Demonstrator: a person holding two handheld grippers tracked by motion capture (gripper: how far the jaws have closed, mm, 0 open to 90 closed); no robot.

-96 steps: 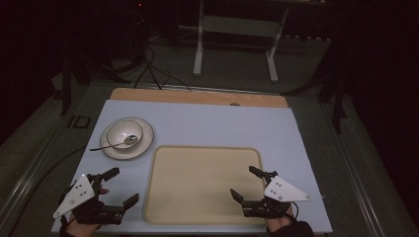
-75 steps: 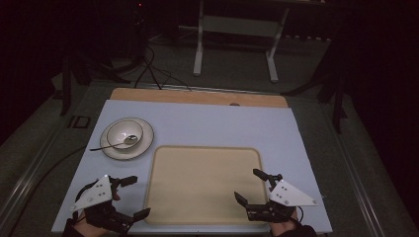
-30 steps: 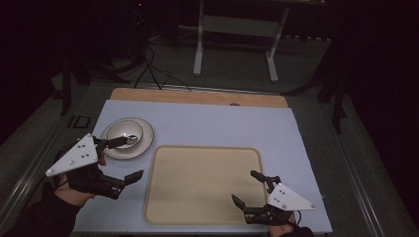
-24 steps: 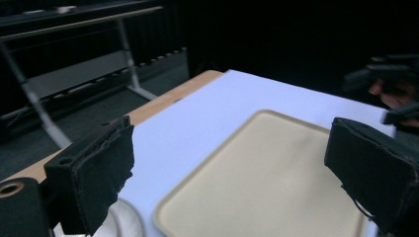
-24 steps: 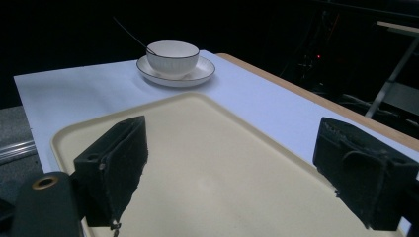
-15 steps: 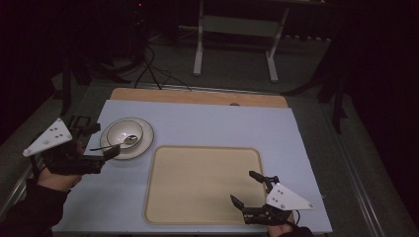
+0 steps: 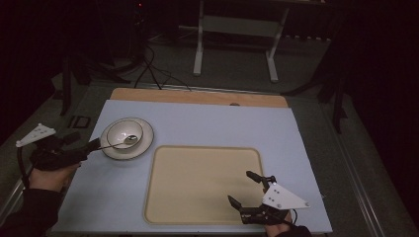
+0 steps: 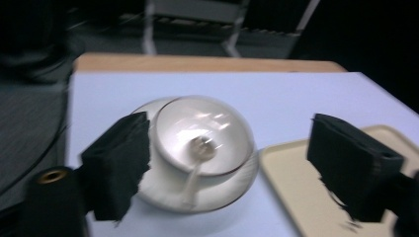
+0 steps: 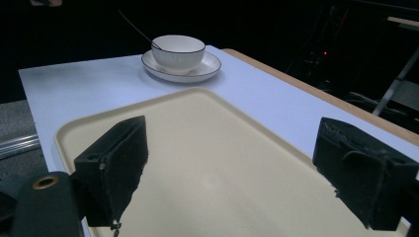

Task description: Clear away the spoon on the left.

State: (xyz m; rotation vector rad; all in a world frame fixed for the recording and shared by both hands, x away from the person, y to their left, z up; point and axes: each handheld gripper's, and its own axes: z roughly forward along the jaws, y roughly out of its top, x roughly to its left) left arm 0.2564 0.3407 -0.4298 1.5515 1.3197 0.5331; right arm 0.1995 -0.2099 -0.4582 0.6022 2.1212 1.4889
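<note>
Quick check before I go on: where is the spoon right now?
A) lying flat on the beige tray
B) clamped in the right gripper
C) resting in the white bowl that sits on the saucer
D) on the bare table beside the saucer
C: the spoon has its head inside the bowl, handle leaning out over the rim, and the bowl stands on the saucer; the tray holds nothing.

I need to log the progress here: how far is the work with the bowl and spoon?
Done: nothing has been picked up; the bowl sits on its saucer, the spoon inside, and the tray is bare. In hand: the left gripper, jaws open and just been closing, approaches the bowl. Left: gripping and moving anything. The right gripper hangs open above the tray.
</note>
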